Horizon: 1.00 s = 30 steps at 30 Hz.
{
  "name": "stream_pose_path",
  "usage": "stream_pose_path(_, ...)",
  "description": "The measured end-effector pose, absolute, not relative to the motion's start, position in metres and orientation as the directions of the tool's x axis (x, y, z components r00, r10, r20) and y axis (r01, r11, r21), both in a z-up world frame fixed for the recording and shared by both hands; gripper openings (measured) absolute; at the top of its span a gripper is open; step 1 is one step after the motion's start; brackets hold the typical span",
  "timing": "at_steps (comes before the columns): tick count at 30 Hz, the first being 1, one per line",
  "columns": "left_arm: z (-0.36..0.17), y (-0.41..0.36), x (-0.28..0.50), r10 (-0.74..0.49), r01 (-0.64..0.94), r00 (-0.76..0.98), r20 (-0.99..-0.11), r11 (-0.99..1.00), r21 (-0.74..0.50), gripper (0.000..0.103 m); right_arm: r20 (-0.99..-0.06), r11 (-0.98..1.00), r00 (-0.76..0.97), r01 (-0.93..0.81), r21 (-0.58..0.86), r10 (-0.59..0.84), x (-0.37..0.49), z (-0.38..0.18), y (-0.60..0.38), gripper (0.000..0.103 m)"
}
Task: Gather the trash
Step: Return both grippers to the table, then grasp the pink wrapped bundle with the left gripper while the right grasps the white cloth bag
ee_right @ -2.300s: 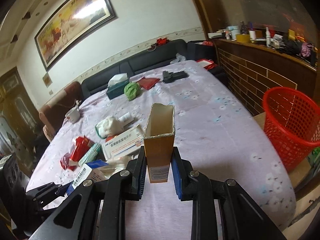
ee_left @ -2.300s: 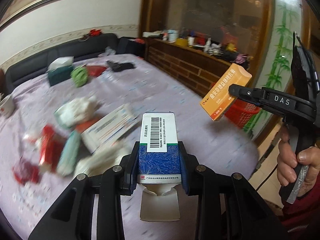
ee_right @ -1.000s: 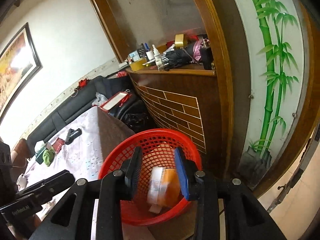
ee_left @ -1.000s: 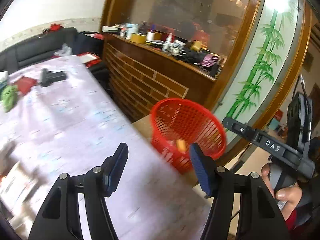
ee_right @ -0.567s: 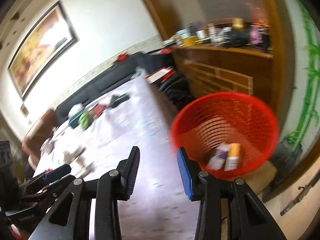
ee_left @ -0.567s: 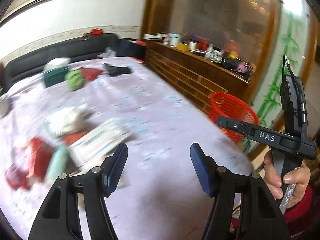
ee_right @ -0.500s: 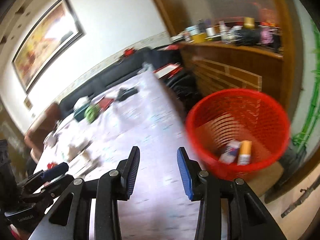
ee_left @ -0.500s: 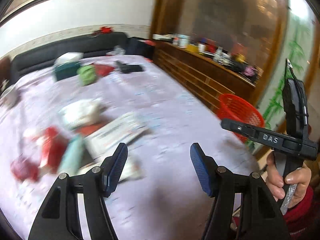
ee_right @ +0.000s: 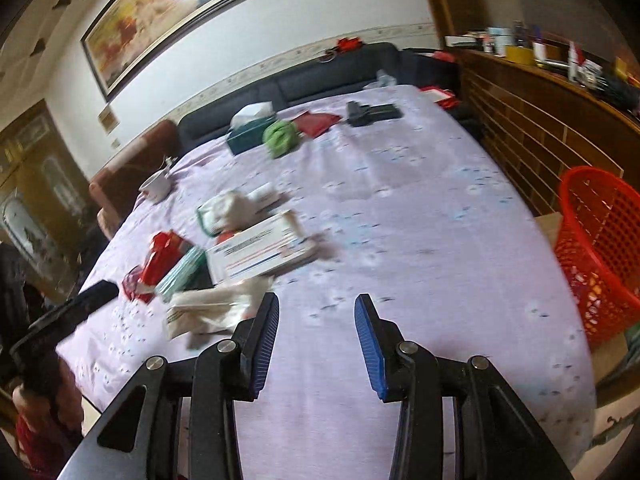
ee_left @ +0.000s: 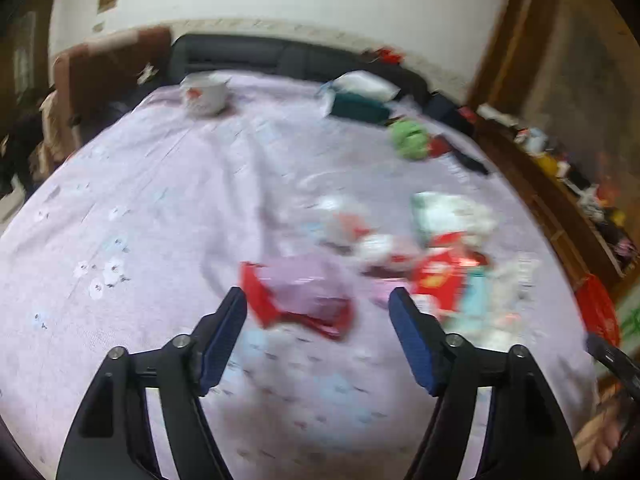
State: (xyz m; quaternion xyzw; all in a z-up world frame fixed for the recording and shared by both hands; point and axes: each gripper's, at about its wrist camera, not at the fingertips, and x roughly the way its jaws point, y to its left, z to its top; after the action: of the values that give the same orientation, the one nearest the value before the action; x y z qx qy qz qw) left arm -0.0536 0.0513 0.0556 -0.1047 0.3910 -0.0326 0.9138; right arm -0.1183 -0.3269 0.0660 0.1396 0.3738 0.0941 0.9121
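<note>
Red basket (ee_right: 600, 248) R of table, both grippers empty

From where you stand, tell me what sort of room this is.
Probably a home living or dining room: a dark sofa behind a table under a floral tablecloth, a framed painting on the wall, and a cluttered wooden sideboard.

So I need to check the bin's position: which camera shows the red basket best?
The right wrist view: the red basket appears sharp beside the table's right edge. The left wrist view catches only a blurred red sliver at its right margin.
</note>
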Motion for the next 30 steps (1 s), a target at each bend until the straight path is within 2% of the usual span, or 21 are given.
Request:
stream_pose_path(6,0.025,0.057,-0.02,-0.161,-0.059,0.624,-0.765,0.966,-0.251,0.073,-0.671,0.945,0.682,-0.101,0.31,0.293,-0.118,0.062,-0.307,0.047)
stream_pose_path(10,0.024,0.042,-0.012,-0.12,-0.04,0.626,-0.77,0.982,-0.186,0.076,-0.676,0.948,0.678,-0.105,0.302,0.29,-0.12,0.061,-0.305,0.048)
stream_pose_path(12,0.021,0.038,-0.007,-0.115,-0.037,0.609,-0.785,0.984,-0.172,0.073,-0.68,0.947,0.673,-0.101,0.305,0.291,-0.118,0.06,-0.306,0.05)
stream_pose_path(14,0.023,0.038,-0.007,-0.136,-0.022,0.616,-0.776,0.982,-0.189,0.047,-0.687,0.941,0.659,-0.103,0.321,0.306,-0.114,0.056,-0.306,0.05)
stream_pose_path(20,0.029,0.04,-0.029,-0.171,0.02,0.652,-0.739,0.978,-0.209,0.04,-0.709,0.903,0.575,-0.139,0.406,0.407,-0.088,0.039,-0.29,0.051)
stream_pose_path(25,0.035,0.039,-0.058,-0.236,0.068,0.678,-0.696,0.963,-0.26,0.04,-0.719,0.884,0.53,-0.147,0.444,0.45,-0.059,0.027,-0.273,0.051)
stream_pose_path(30,0.035,0.037,-0.066,-0.225,0.077,0.704,-0.674,0.967,-0.243,0.04,-0.728,0.882,0.516,-0.131,0.454,0.451,-0.036,0.013,-0.265,0.051)
